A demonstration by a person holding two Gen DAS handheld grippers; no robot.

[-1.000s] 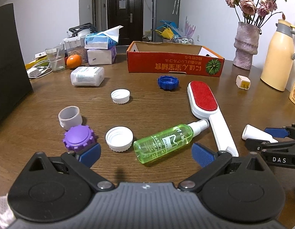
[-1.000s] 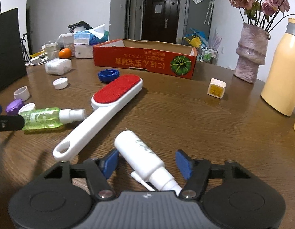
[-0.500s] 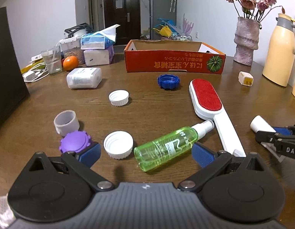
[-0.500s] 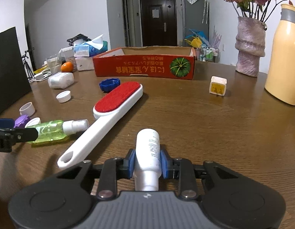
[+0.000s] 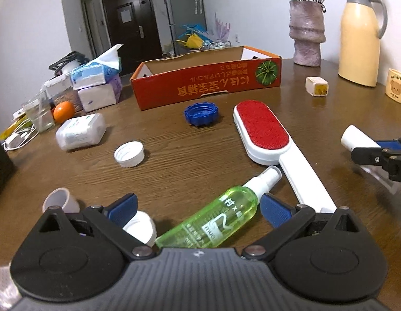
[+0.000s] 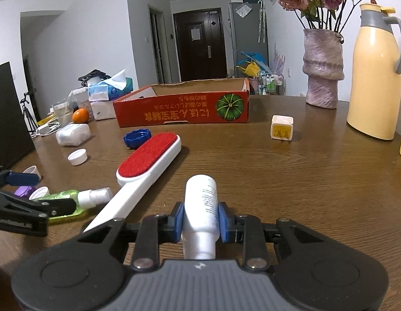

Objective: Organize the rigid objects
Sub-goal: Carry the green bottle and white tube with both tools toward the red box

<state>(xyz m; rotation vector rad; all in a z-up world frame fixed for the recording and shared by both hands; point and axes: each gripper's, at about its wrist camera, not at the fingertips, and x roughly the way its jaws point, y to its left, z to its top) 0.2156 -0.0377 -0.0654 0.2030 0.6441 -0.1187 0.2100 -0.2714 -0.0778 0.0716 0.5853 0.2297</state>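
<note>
Now, over on the left, the green spray bottle [image 5: 216, 220] lies flat on the table [image 5: 200, 160], long axis running diagonally, white nozzle aimed up and right toward the lint brush [image 5: 267, 140]. The left claw [image 5: 198, 207] stands wide open around it, pads clear of the plastic; a white cap [image 5: 141, 226] sits just inside its left pad, possibly touching, hard to tell. Across to the right: the right claw [image 6: 200, 219] is clenched on the white bottle [image 6: 201, 202], flat base pointing away from the camera toward the red cardboard box [image 6: 185, 108], neck end toward the claw's body.
</note>
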